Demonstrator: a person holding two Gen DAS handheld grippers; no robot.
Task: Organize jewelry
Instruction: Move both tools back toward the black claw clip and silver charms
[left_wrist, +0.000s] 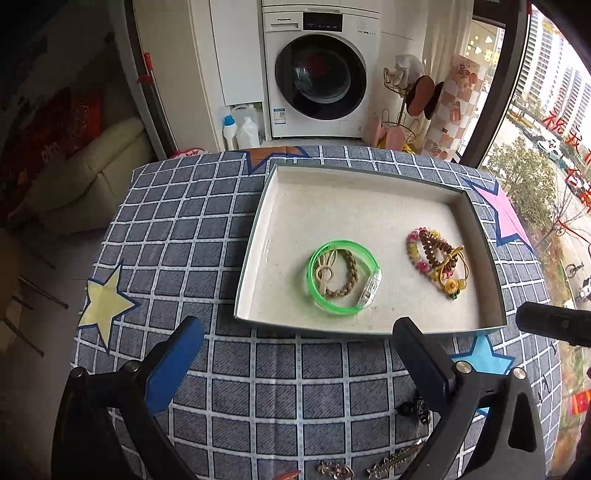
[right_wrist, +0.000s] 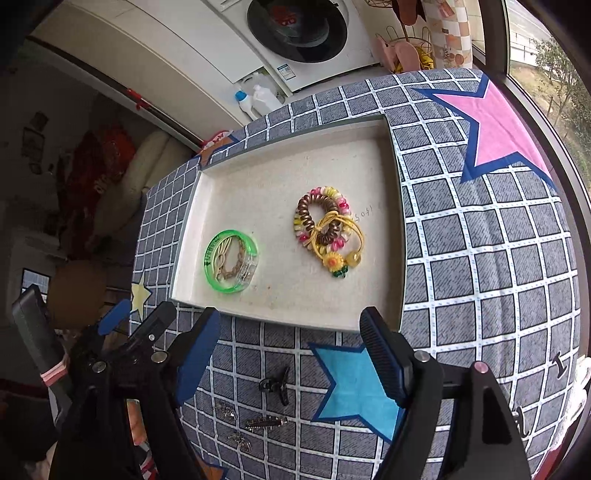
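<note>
A shallow white tray lies on the checked cloth. In it a green bangle rings a braided tan hair tie and a beige loop. To its right lies a pile of a beaded bracelet, a brown spiral tie and a yellow sunflower tie. A black claw clip and several metal hair clips lie on the cloth near me. My left gripper and right gripper are open and empty, short of the tray's near edge.
A table under a blue-grey checked cloth with coloured stars. A washing machine, bottles and a wire rack stand behind it. A window is at the right, a sofa at the left.
</note>
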